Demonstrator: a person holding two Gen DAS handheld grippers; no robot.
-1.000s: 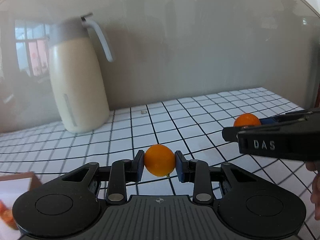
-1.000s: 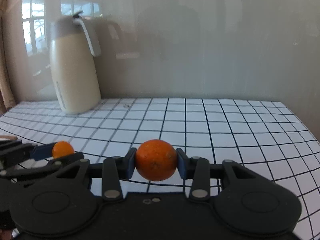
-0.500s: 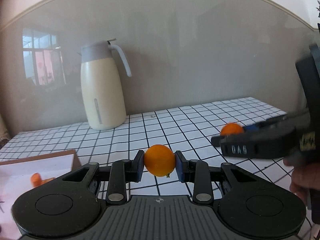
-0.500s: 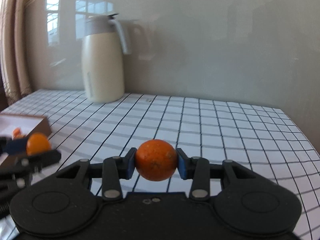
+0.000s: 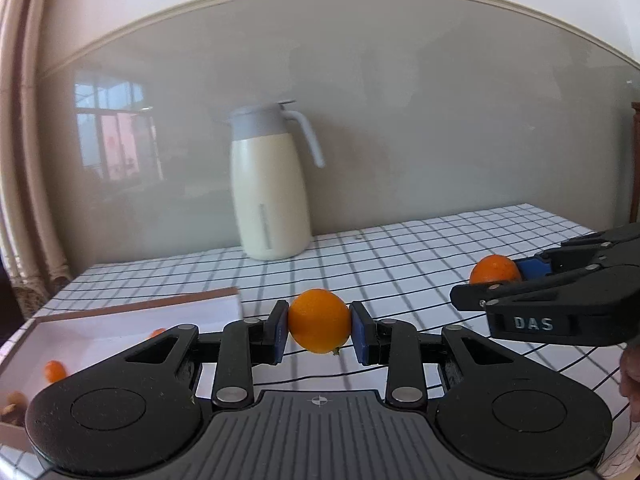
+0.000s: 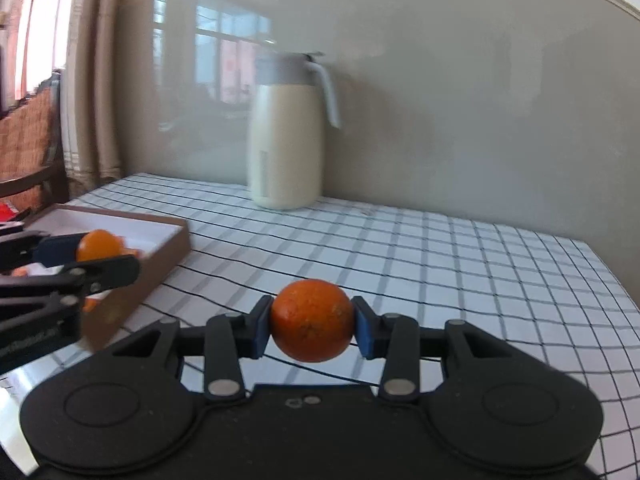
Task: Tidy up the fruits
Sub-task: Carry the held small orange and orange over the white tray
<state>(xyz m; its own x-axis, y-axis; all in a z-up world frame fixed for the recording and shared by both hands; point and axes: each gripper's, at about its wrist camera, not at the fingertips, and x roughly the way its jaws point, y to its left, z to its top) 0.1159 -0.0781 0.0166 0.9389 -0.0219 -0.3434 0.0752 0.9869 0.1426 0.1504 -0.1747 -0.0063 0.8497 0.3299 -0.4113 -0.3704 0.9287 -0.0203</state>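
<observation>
My left gripper (image 5: 319, 322) is shut on a smooth orange (image 5: 319, 320) and holds it above the checked tablecloth. My right gripper (image 6: 312, 321) is shut on a darker, rougher orange (image 6: 312, 320), also held in the air. The right gripper with its orange (image 5: 494, 270) shows at the right of the left wrist view. The left gripper with its orange (image 6: 98, 245) shows at the left of the right wrist view, over the box. A shallow brown box (image 6: 170, 246) with a white inside lies to the left and holds small orange fruits (image 5: 54, 371).
A cream jug with a grey lid (image 5: 272, 184) stands at the back of the table against the wall; it also shows in the right wrist view (image 6: 286, 132). A curtain (image 6: 94, 80) and a wicker chair (image 6: 28, 140) are at the far left.
Both grippers have pulled back and swung left, each still holding its orange. The jug looks farther away and the box has come into view on the left.
</observation>
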